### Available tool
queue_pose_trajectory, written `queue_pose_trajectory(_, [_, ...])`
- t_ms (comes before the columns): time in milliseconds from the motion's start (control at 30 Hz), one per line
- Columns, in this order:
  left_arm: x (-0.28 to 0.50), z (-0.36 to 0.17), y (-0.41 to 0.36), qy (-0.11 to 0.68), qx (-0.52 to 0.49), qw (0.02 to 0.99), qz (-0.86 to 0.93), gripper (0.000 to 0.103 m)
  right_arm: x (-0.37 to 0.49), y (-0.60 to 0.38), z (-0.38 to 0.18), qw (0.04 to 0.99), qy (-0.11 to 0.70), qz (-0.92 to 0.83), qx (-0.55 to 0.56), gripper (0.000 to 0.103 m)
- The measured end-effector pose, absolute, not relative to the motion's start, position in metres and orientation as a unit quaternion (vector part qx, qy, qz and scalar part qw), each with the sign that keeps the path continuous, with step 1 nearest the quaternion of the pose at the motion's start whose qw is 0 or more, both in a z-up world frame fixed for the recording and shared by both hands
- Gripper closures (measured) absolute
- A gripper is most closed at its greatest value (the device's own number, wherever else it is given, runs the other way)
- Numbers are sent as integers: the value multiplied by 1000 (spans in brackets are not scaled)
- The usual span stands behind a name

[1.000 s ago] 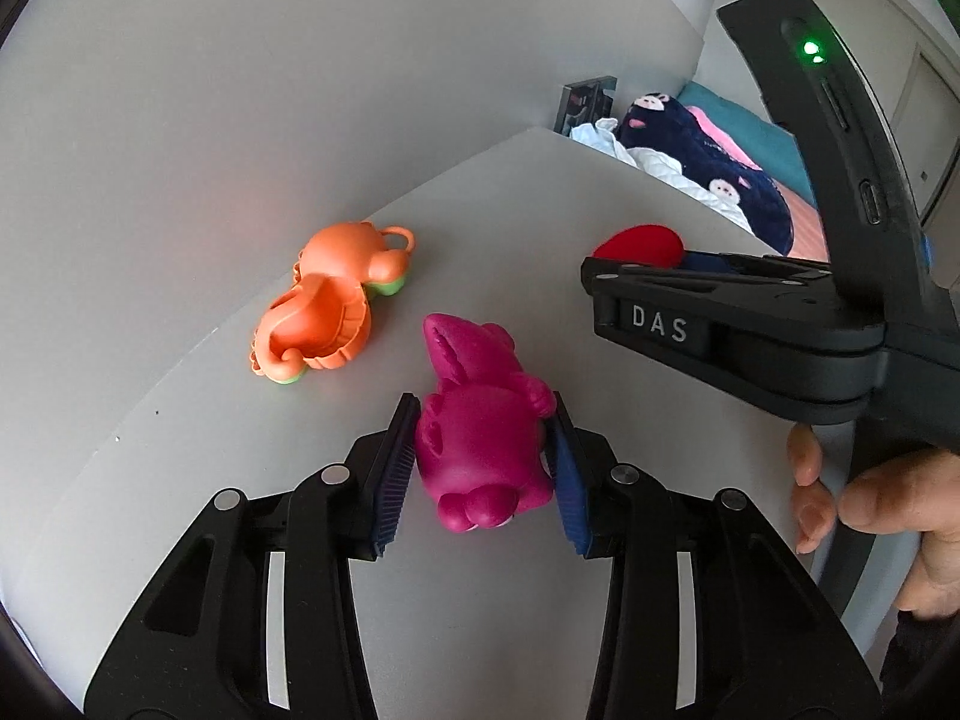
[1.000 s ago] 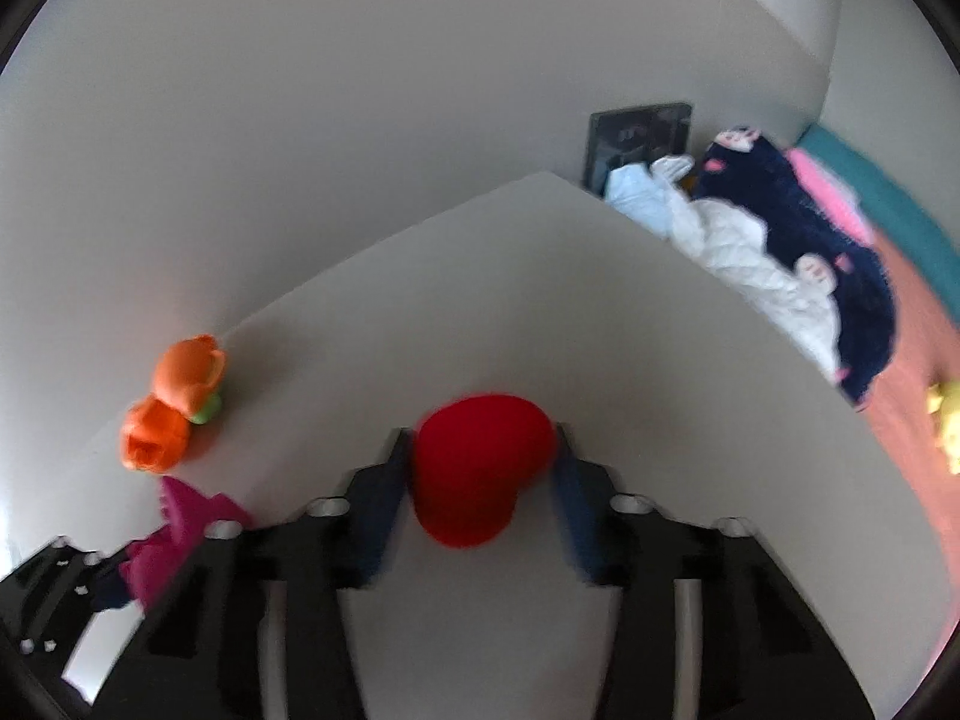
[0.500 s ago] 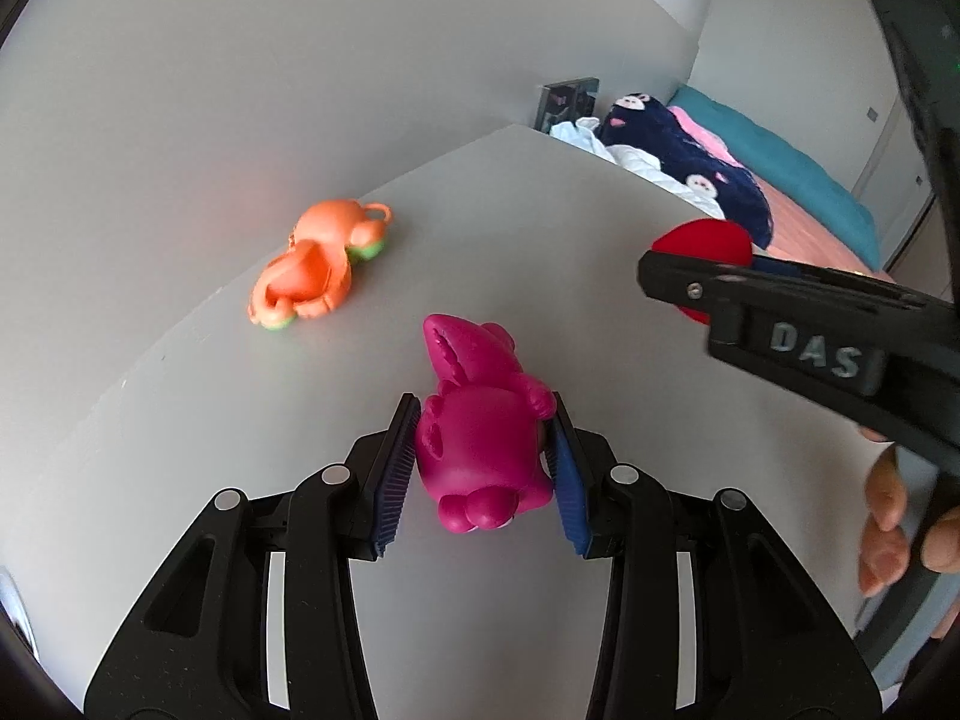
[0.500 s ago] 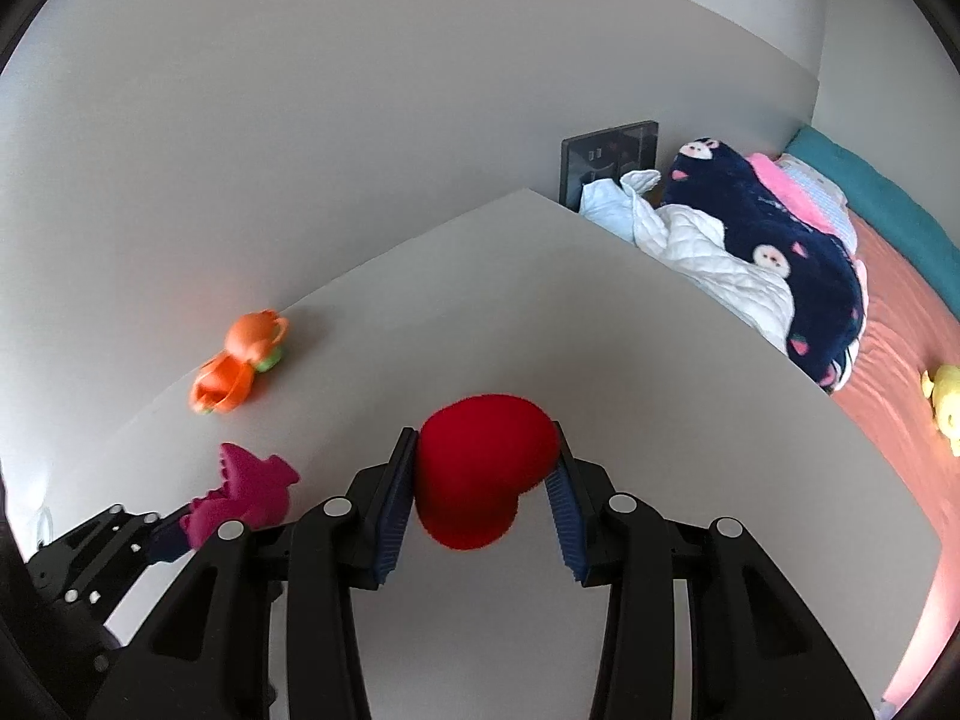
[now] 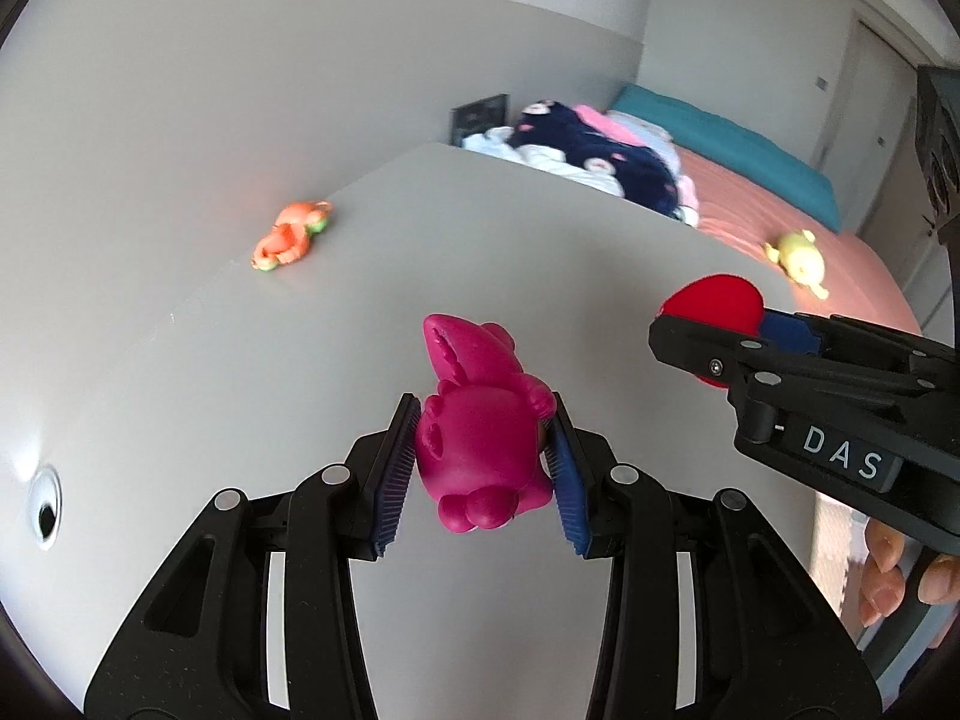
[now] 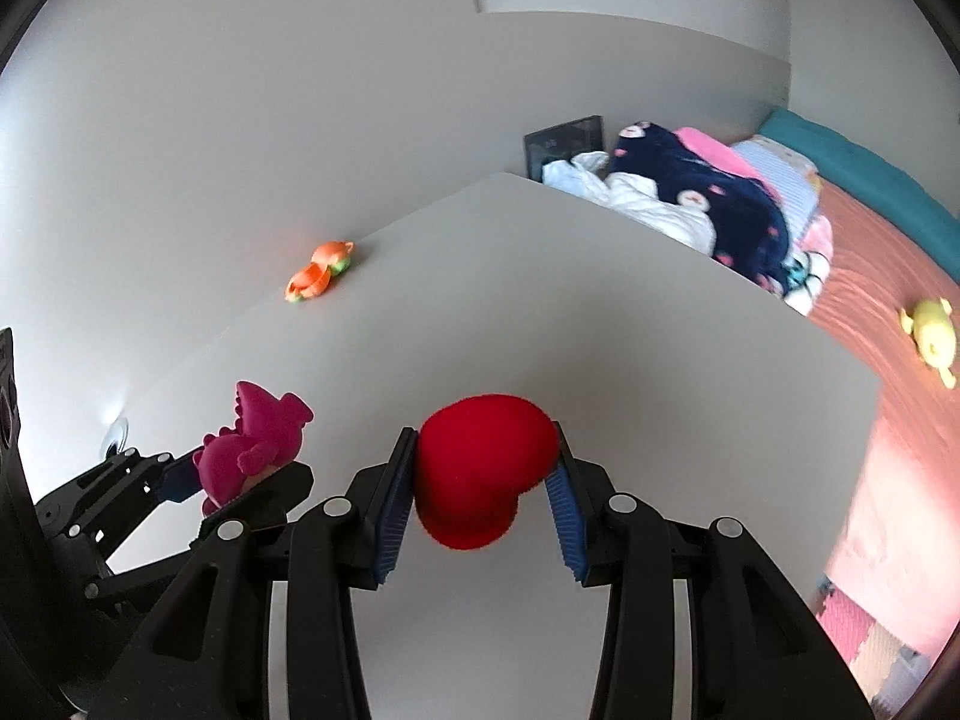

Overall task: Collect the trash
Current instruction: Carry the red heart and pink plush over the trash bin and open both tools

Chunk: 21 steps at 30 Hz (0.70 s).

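Note:
My left gripper (image 5: 483, 474) is shut on a magenta rubber dinosaur toy (image 5: 480, 420) and holds it above the grey table (image 5: 300, 360). My right gripper (image 6: 483, 480) is shut on a red plush heart (image 6: 483, 474), also held above the table. In the left wrist view the right gripper (image 5: 714, 336) with the heart (image 5: 717, 303) is at the right. In the right wrist view the left gripper (image 6: 240, 474) with the dinosaur (image 6: 255, 441) is at the lower left. An orange toy (image 5: 292, 233) lies on the table by the wall, also in the right wrist view (image 6: 320, 270).
A pile of clothes (image 6: 690, 204) lies past the table's far corner on a bed with a pink cover (image 6: 870, 300). A yellow plush toy (image 6: 930, 339) lies on the bed. A cable hole (image 5: 45, 507) is in the table at the left. A grey wall (image 5: 210, 90) bounds the table.
Both grippers have lifted and pulled back from the table with their toys. The orange toy now looks smaller and farther away. More of the bed has come into view.

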<state>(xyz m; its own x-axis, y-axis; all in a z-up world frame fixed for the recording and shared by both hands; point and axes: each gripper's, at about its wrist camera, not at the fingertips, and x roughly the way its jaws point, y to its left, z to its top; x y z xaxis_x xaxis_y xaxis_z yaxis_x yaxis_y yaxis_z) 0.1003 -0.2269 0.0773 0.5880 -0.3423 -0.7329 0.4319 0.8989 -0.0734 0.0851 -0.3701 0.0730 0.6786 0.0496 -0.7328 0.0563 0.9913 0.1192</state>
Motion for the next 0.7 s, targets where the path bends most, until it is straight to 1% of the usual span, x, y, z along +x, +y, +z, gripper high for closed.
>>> queue_pose_trajectory(300, [18,74,-262,398,74,877,-259,62,-19,-406,66,916,388,-27,102,60])
queue_pose_trajectory(700, [-79,59,-320,394,111,854,-322,62,-134,-458,53,918,365,-71,139,60])
